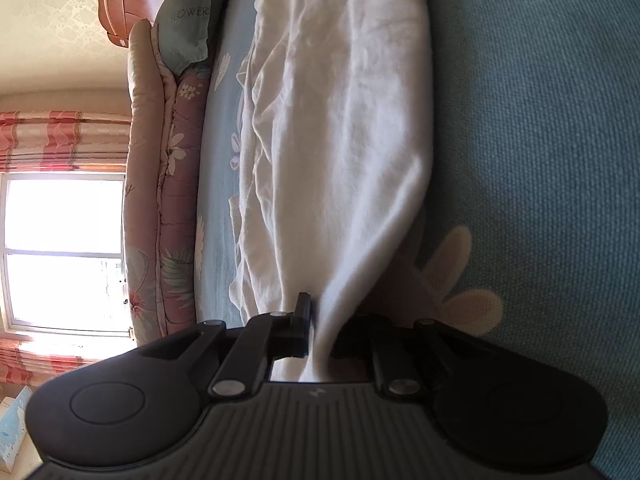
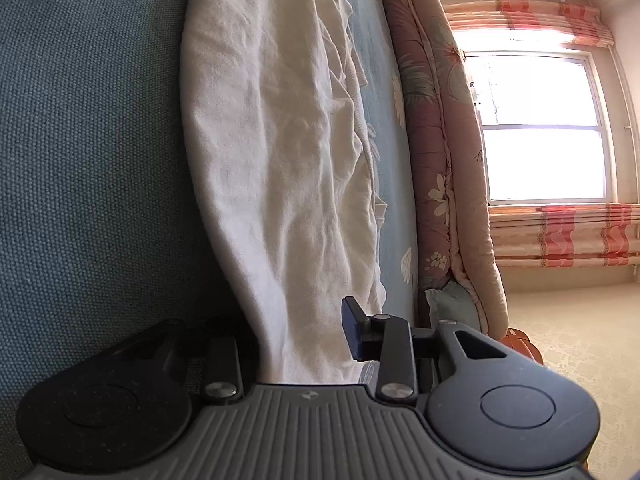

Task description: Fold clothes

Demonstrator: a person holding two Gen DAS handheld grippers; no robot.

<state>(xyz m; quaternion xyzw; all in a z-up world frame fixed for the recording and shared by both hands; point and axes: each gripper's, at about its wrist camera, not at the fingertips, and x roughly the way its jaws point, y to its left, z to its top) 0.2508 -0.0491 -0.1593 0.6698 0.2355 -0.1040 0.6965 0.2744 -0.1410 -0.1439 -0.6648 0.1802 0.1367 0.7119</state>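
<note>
The white garment lies stretched along the blue bedsheet, running from both grippers toward the far end of the bed. It is wrinkled, with loose folds bunched on the side toward the window.

The left gripper has its jaws nearly closed on the near edge of the cloth: one dark finger presses against the fabric, and the other is hidden behind the fold, so the cloth is pinched between them.

The right gripper has its jaws standing partly apart. The garment's edge passes between them, but the visible finger stands just clear of the cloth, with a gap showing beside it; the opposite finger is covered by the fabric.

A rolled floral quilt lies along the far side of the bed beside the garment, with striped curtains beyond it.
</note>
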